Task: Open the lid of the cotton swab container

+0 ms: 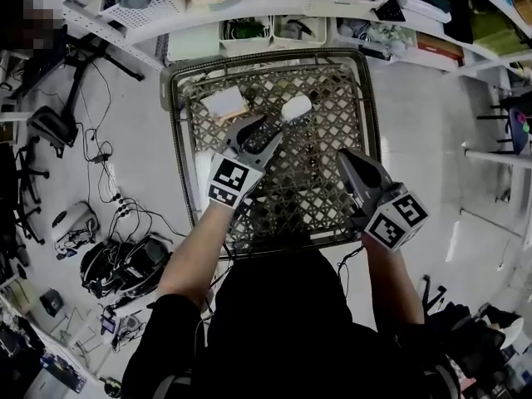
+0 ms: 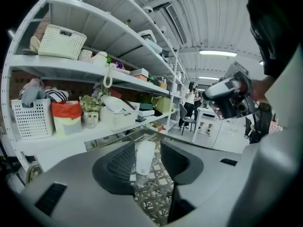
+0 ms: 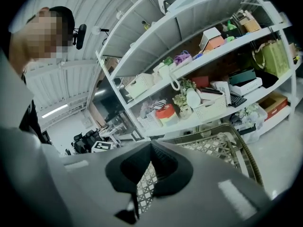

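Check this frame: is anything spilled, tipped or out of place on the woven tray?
Nothing stands out. The cotton swab container appears to stand upright on the woven tray, lid on, between the open jaws of the left gripper. No spill shows. The right gripper is shut and empty.

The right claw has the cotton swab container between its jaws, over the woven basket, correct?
No, the left claw has the cotton swab container between its open jaws, over the woven basket; the left gripper view shows this. The right claw is shut and empty.
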Motion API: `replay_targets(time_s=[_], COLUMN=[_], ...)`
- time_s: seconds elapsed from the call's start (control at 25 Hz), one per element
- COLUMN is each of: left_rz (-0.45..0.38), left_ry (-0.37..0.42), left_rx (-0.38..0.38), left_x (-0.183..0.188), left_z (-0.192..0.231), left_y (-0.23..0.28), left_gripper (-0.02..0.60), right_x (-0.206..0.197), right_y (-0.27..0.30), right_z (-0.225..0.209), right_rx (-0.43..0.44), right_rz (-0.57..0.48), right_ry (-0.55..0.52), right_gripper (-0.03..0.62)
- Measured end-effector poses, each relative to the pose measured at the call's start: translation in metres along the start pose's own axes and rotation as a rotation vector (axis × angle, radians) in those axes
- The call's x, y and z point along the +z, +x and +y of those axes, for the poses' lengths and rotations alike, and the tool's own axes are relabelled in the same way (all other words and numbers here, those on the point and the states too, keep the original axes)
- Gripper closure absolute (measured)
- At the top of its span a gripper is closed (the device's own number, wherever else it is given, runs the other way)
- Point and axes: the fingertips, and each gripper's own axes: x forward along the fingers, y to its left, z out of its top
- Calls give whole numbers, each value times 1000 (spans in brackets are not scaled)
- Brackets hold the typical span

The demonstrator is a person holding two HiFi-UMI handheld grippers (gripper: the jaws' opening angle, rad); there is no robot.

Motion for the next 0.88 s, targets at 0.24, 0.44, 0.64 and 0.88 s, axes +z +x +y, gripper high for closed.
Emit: replay_targets(time_s=[0.24,0.44,0.64,0.88], left_rz=[79,143,179,198], left_ry=[51,68,84,114], left_rx=[-16,-24,-43,-42], left_x=[-42,-71,-81,-82], left_z=[11,15,9,12], left_y=[42,71,88,105], left_gripper=[370,334,331,331], right_x=[-11,-11,-8,-8], right_y=[13,14,8,7], right_z=[-5,-13,-25,-28], right_rx=[18,8,-20,-25], right_rz=[39,58,61,53], right_ry=[14,10,28,49], right_gripper=[583,583,583,583])
